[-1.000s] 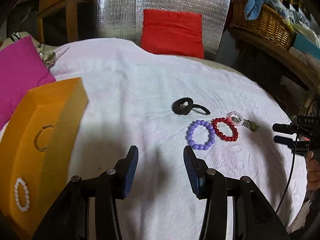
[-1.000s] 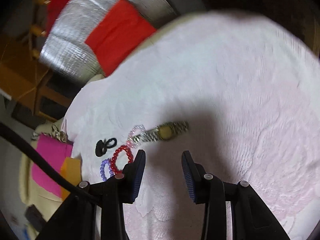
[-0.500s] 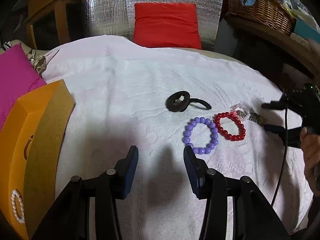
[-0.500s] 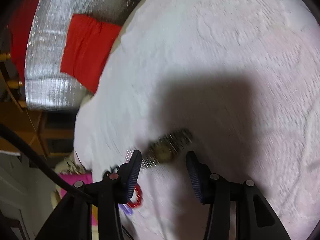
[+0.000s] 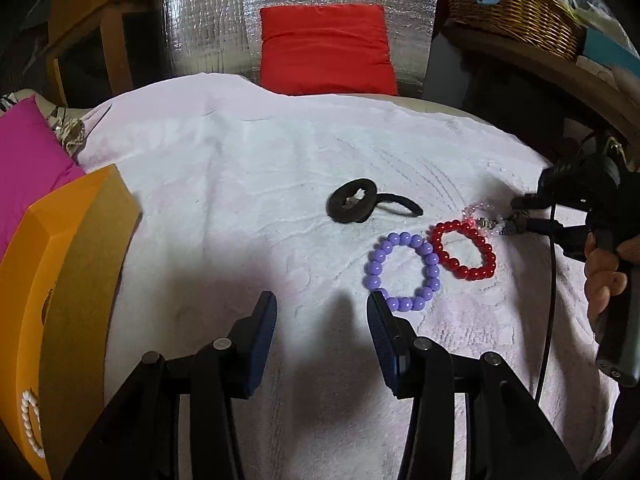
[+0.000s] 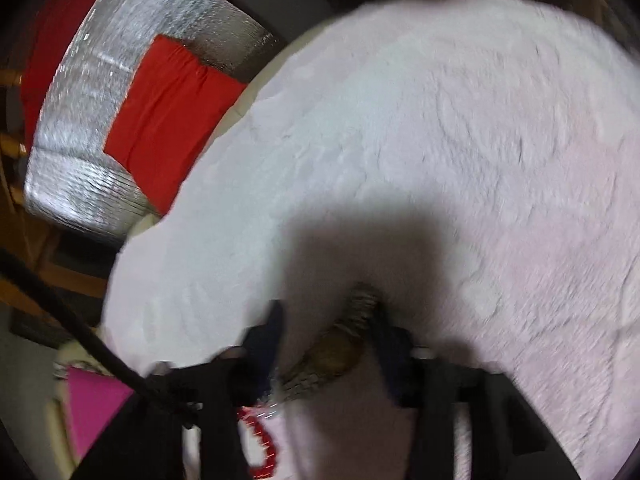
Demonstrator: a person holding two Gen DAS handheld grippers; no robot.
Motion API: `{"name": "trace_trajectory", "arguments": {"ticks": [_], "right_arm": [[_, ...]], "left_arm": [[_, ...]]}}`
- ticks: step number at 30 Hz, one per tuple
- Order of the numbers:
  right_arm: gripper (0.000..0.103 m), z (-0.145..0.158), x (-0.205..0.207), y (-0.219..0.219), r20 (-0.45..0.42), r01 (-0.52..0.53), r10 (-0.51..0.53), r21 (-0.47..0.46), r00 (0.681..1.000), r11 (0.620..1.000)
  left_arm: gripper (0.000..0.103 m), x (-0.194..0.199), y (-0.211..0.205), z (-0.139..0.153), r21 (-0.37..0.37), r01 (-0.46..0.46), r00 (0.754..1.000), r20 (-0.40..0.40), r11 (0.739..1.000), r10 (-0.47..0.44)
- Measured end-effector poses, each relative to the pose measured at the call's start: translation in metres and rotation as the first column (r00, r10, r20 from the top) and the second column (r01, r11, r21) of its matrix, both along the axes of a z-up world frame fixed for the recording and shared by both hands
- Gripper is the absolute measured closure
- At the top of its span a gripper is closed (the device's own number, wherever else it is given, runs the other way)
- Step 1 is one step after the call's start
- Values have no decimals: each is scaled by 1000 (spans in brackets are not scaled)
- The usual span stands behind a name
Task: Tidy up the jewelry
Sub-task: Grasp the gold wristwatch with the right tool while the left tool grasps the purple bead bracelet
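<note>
White textured cloth (image 5: 248, 168) covers the table, with one red cushion (image 5: 326, 50) against silver foil at the back and one magenta cushion (image 5: 28, 168) at the left edge. You have one orange cardboard box (image 5: 60, 280) standing at the left, and two pieces show inside it: one white pearl bracelet (image 5: 32, 424) and part of one thin ring, too cut off to describe. On the cloth lie two beaded bracelets, one purple bead bracelet (image 5: 404, 272) and one red bead bracelet (image 5: 466, 250), touching side by side; one clear pink bead bracelet (image 5: 480, 216) overlaps the red one's far edge. Two black hair ties (image 5: 352, 204) sit just beyond them. Your left tongs (image 5: 320, 324) hover half open over bare cloth, holding nothing, their right pad just beside the purple beads. Your right tongs (image 6: 326, 334) have just been closing around one metal-band wristwatch (image 6: 340, 354), which lies between the pads; blur hides whether they press it.
</note>
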State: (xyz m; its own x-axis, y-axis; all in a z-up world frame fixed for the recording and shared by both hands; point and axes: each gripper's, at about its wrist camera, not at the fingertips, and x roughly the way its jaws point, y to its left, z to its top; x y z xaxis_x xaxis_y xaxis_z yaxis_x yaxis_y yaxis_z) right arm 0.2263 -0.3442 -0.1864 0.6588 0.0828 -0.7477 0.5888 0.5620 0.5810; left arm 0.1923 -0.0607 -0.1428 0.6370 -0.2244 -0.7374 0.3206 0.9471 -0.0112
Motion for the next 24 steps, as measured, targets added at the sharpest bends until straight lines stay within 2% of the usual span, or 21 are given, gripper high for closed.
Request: {"name": "trace_trajectory", "arguments": {"ticks": [1,4,6,7,13,15,16,19,20,22,24], "right_arm": [[79,0,0,-2,-4,3,-3,-17,1000,1000],[82,1,-5,-9,21,11,-11,-4,1000,1000],[92,1,-14,-17,31,20,-19,-28,999,999],[94,3,-14,-20,25,29,-28,-51,999,998],[94,3,-25,-48,41,76,-75,-29,996,997],[94,-1,-31,-58,44,76,-76,8,996,997],[94,-1,-32,-61,51,69,-70,24,996,997],[89,-4,-35,-67,51,27,-32,109,998,994],[77,-5,-35,-67,48,15,-21,124,999,992],[63,-4,-35,-66,48,-8,2,134,999,991],[61,-4,-35,-62,45,-21,14,138,999,990]], "left_arm": [[55,0,-1,0,-5,3,1000,1,1000,-3],[55,1,-4,-1,-14,10,1000,8,1000,-10],[55,1,-6,-1,-22,19,1000,13,1000,-19],[55,1,-7,-1,-29,25,1000,15,999,-25],[54,4,-12,-3,-111,70,997,-16,991,-73],[44,5,-15,-4,-133,82,996,-28,988,-86],[42,5,-16,-5,-141,82,996,-30,987,-87],[40,3,-23,-6,-150,103,994,-28,983,-108],[38,4,-24,-8,-151,110,993,-34,982,-116],[38,4,-29,-12,-144,115,991,-53,983,-124],[38,6,-33,-17,-129,114,990,-65,985,-123]]}}
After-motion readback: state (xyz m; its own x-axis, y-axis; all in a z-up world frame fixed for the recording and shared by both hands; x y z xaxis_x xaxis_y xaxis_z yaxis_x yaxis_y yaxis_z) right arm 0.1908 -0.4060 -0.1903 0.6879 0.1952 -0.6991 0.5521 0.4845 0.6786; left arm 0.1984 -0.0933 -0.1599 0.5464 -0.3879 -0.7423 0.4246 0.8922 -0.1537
